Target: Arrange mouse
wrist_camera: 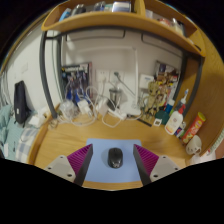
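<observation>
A small black mouse (115, 157) lies on a pale blue mouse mat (113, 150) on the wooden desk (60, 142). My gripper (114, 160) is open, low over the desk. The mouse stands between the two fingers with a gap at each side. The magenta pads (82, 159) flank the mat's left and right sides. Neither finger touches the mouse.
Beyond the mat, cables and chargers (95, 105) hang along the back wall. Bottles and small items (175, 115) crowd the desk's right side. A dark monitor (20, 100) stands at the left. A wooden shelf (110, 20) runs overhead.
</observation>
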The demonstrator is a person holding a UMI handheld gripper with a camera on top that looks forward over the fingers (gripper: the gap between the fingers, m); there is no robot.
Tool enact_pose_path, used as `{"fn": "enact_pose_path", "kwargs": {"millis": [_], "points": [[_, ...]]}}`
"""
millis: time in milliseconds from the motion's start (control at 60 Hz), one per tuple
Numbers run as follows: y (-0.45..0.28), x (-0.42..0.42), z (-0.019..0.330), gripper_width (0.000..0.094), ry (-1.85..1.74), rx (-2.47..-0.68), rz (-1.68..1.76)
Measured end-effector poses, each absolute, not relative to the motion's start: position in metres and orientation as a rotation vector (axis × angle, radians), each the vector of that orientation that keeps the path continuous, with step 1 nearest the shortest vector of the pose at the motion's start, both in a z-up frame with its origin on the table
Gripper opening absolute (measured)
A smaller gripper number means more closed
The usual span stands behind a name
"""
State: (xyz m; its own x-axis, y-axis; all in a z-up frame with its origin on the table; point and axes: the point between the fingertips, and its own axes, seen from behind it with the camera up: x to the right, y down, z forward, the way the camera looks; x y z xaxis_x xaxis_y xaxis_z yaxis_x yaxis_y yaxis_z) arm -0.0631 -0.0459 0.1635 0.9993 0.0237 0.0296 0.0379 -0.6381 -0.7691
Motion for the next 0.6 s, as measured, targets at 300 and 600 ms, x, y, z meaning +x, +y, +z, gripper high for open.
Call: {"fn": "enact_pose_path", "kwargs": {"millis": [300, 600], "points": [[-0.061, -0.087, 0.318, 0.0811, 0.02, -2.056, 0.014], [-0.085, -0.093, 0.354, 0.081, 0.043, -2.016, -0.02]]}}
